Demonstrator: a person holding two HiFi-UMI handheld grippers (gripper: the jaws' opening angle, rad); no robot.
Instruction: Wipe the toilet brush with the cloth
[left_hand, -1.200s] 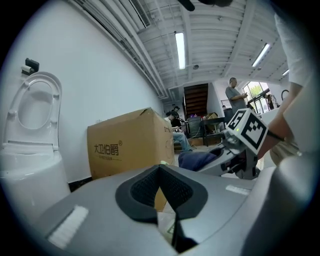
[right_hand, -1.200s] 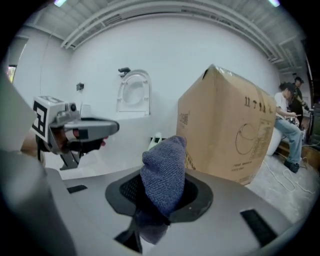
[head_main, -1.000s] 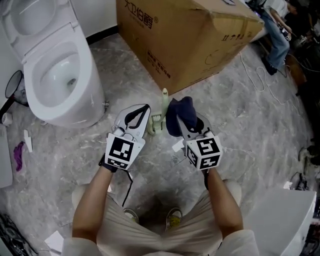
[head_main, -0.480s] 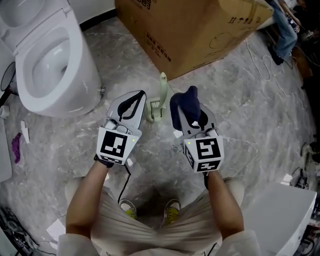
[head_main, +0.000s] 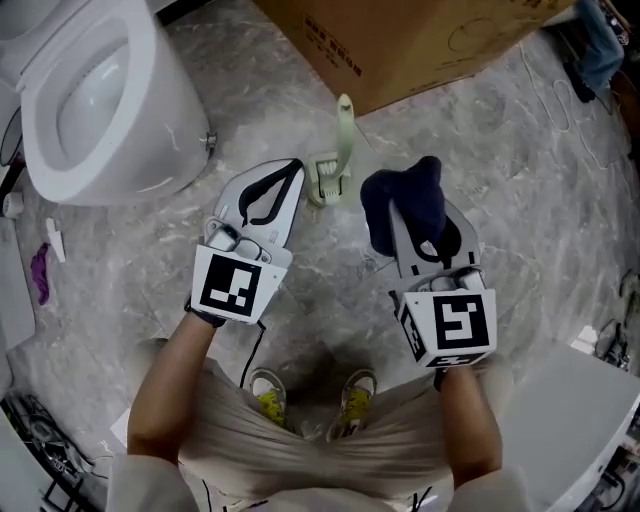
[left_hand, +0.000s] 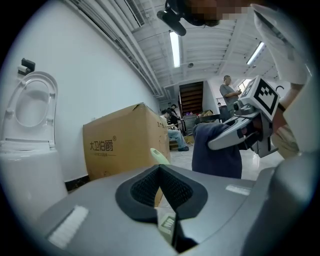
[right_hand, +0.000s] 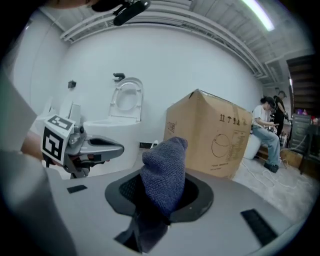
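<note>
Your right claw (head_main: 402, 222) was clamped on the dark blue cloth (head_main: 420, 190). Your left claw (head_main: 288, 172) was closed on nothing. The toilet brush (head_main: 344, 130) stood on the floor just ahead of both. Wiping appeared not yet started; the next move called for cloth-to-handle contact.

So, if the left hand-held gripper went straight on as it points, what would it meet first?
Probably the pale green toilet brush just beyond its closed jaws; the cardboard box stands behind it.

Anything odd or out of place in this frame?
Only minor litter: a purple scrap and a white piece lie on the floor left of the toilet. The toilet brush stands in its holder.
</note>
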